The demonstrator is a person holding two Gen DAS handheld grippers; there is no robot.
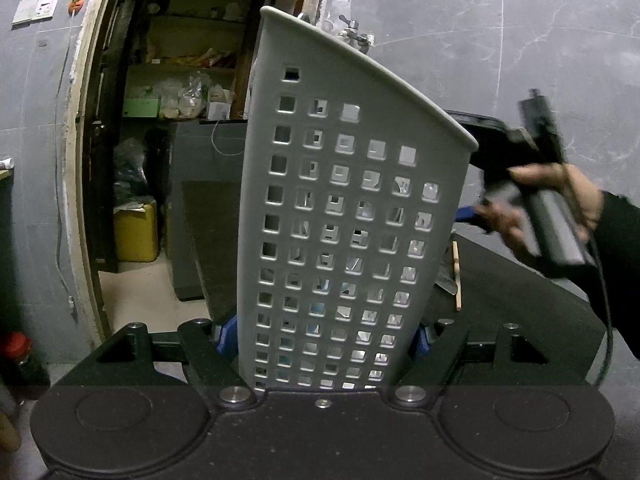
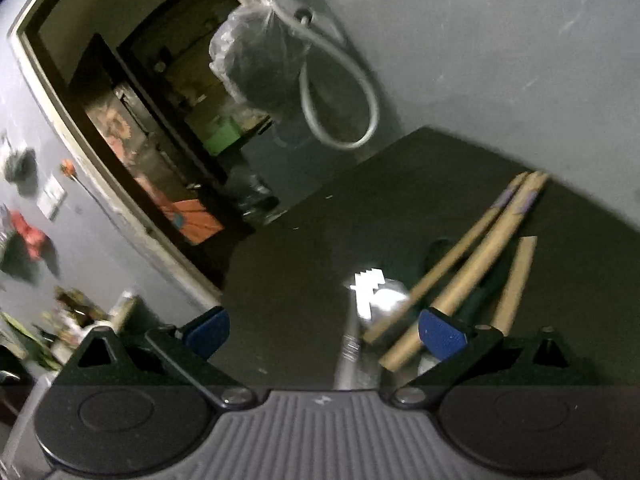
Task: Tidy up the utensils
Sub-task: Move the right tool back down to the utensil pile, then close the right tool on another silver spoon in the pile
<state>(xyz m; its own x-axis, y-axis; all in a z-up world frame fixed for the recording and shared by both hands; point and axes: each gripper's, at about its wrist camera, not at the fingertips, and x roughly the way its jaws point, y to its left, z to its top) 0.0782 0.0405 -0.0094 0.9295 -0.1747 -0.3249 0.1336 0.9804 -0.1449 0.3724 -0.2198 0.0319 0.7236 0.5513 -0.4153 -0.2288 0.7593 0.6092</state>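
Between our left gripper (image 1: 320,340) fingers, pinched at its base, stands the perforated white utensil holder (image 1: 344,200), held steady for loading. Our right gripper (image 2: 324,330), fingers spread and empty, hovers over wooden-handled utensils (image 2: 472,264) on the dark counter (image 2: 360,200), right of the holder.

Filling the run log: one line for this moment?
left gripper: shut on utensil holder | right gripper: open, empty | wooden utensils: on table

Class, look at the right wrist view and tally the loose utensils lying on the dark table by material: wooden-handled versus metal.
Wooden handles: 3
Shiny metal utensil: 1
Total: 4
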